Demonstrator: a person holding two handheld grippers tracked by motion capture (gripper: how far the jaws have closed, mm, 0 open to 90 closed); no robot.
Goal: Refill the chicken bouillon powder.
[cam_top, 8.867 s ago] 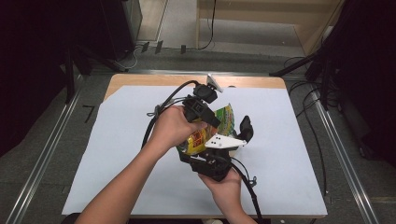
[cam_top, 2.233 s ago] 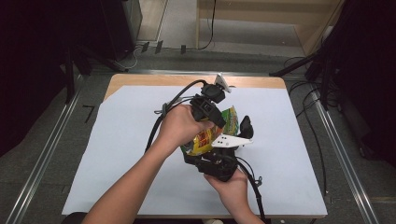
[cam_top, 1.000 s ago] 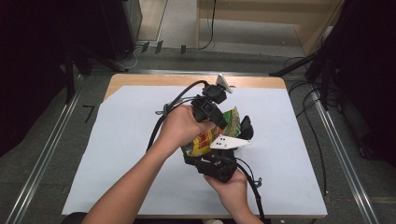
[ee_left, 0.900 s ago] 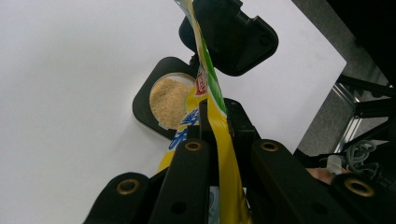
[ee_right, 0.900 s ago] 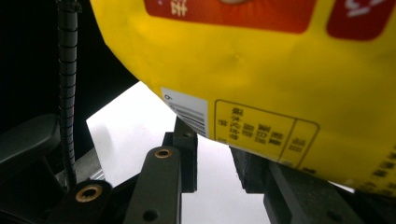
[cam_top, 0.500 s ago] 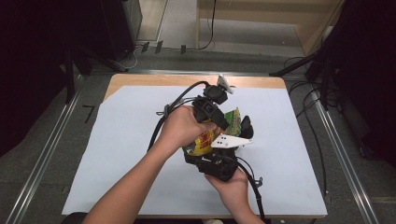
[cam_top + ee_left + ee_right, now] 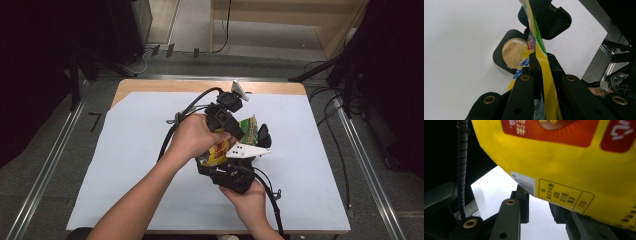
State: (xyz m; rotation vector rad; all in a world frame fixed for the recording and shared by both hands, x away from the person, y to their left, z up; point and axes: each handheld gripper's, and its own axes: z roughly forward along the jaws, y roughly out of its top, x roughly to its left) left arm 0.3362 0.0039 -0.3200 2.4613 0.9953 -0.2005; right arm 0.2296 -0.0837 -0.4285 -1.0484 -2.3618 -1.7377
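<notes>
Left gripper point(image 7: 540, 75) pinches the yellow pouch point(image 7: 536, 50) – its view reveals a crumb-filled black dish point(image 7: 511, 53); right gripper's grip unclear.

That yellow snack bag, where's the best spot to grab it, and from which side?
Grab the yellow snack bag by a flat sealed edge, coming in edge-on: it hangs thin and upright. The left claw pinches one such edge this way, above the black dish of crumbs.

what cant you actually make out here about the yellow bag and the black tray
- High view: the yellow bag is mostly hidden by the left gripper and hand.
- Left gripper view: the bag covers part of the black tray.
- Right gripper view: the bag's print is cut off by the edges.
</notes>
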